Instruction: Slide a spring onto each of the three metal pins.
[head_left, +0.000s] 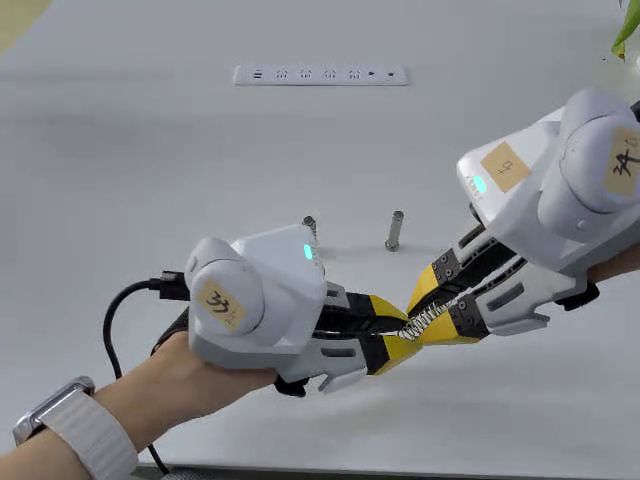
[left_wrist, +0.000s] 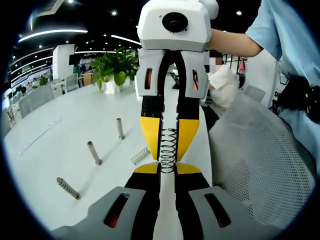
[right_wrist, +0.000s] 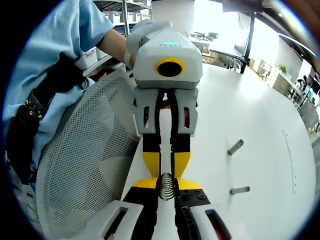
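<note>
Fingers of right gripper (left_wrist: 168, 157) clamp spring (left_wrist: 168, 142) | left gripper (left_wrist: 168, 170) fingertips at its end, grip unclear

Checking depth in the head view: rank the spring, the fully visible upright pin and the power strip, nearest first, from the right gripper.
1. spring, between the right gripper's jaws.
2. pin, upright, beyond the jaws.
3. power strip, farthest back.

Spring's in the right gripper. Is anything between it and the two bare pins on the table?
Nothing on the table does. The spring sits in the right gripper, its free end against the left gripper's tips. Both bare pins stand beyond on open table; a loose spring lies off to one side.
</note>
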